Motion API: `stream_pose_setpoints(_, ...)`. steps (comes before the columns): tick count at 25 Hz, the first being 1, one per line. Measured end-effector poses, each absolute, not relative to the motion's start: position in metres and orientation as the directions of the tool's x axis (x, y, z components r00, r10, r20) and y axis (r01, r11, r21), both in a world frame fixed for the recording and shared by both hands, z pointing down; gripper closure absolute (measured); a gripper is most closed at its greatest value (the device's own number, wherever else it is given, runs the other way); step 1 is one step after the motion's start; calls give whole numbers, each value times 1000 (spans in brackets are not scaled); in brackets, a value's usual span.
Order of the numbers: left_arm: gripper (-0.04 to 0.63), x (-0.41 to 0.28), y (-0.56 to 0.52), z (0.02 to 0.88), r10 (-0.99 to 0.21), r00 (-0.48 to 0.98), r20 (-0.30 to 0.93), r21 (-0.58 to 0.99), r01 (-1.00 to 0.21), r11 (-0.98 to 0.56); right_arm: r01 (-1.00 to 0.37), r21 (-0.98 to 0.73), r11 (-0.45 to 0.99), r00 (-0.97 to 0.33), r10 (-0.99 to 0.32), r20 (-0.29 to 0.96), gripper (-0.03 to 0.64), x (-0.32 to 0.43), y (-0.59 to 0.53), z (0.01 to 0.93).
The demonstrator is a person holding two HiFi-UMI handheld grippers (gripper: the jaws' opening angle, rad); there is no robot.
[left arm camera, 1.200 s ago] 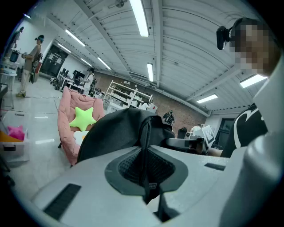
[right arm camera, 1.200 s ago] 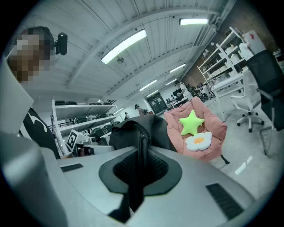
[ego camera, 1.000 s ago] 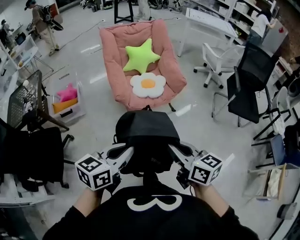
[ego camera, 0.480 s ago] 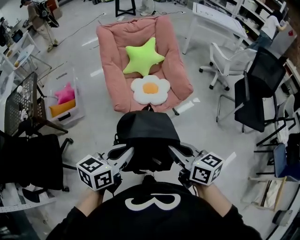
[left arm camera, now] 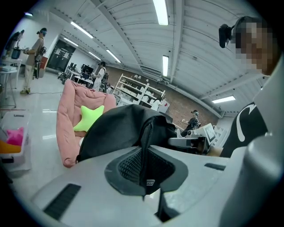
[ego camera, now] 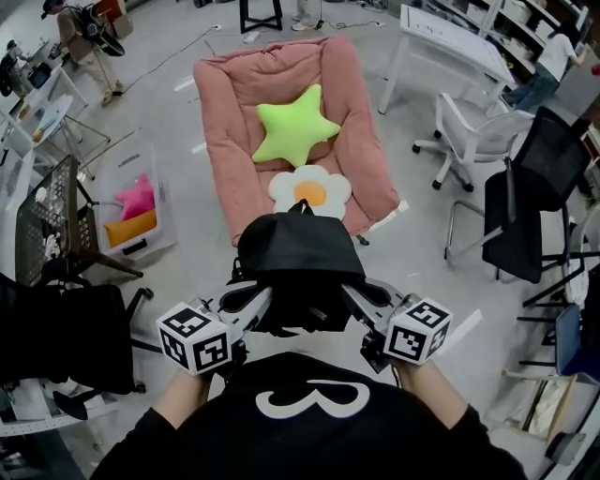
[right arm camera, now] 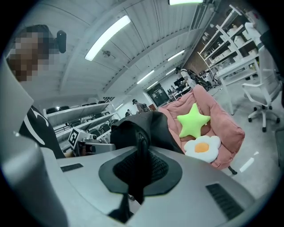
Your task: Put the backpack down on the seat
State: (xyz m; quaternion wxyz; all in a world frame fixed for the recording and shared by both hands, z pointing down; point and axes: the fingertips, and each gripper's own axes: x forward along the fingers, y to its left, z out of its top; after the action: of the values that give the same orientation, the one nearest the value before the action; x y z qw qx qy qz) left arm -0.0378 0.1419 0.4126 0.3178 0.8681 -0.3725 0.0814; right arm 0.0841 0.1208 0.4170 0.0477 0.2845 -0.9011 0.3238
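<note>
In the head view the black backpack (ego camera: 300, 267) hangs in the air in front of the person. It is over the floor (ego camera: 187, 253) at the front edge of the pink seat (ego camera: 230, 112) and does not rest on the seat. Its top covers the lower rim of the egg cushion (ego camera: 310, 190). The left tool (ego camera: 255, 302) and right tool (ego camera: 354, 298) meet it from either side, each carrying a cube of black-and-white squares. Only this view shows the surroundings. A clear box (ego camera: 142, 246) with something pink and orange inside sits to the left. A white chair (ego camera: 473, 127) and a black chair (ego camera: 530, 187) stand to the right, and a white bench (ego camera: 450, 42) lies beyond. A green star cushion (ego camera: 295, 122) lies on the seat above the egg cushion.

The grips show only in the tool views. In the left gripper view the jaws are pressed together on a black strap (left arm camera: 145, 146) that runs up to the backpack. A small tag (left arm camera: 150, 181) on it bears print too small to read. In the right gripper view the jaws likewise pinch a second strap (right arm camera: 141, 155), and the left tool's cube shows past the backpack. Both of these views take in ceiling lights (left arm camera: 160, 11), which the head view misses.

The person's black top (ego camera: 309, 445) carries a white mark (ego camera: 309, 401) shaped like a 3. No other writing is legible.
</note>
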Motion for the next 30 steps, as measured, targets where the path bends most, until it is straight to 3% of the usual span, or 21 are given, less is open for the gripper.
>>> stream_pose_setpoints(7, 571, -44, 90, 410, -597, 719, 355, 498, -686, -530, -567, -525, 635, -817, -513, 263, 597, 79, 71, 410)
stream_pose_setpoints(22, 571, -44, -47, 417, -443, 829, 343, 593, -556, -582, -669, -559, 490, -719, -615, 323, 597, 81, -49, 410)
stream_pose_setpoints(30, 571, -58, -122, 412, -424, 849, 316, 593, -525, -611, -712, -530, 460, -672, -666, 324, 597, 67, -118, 404)
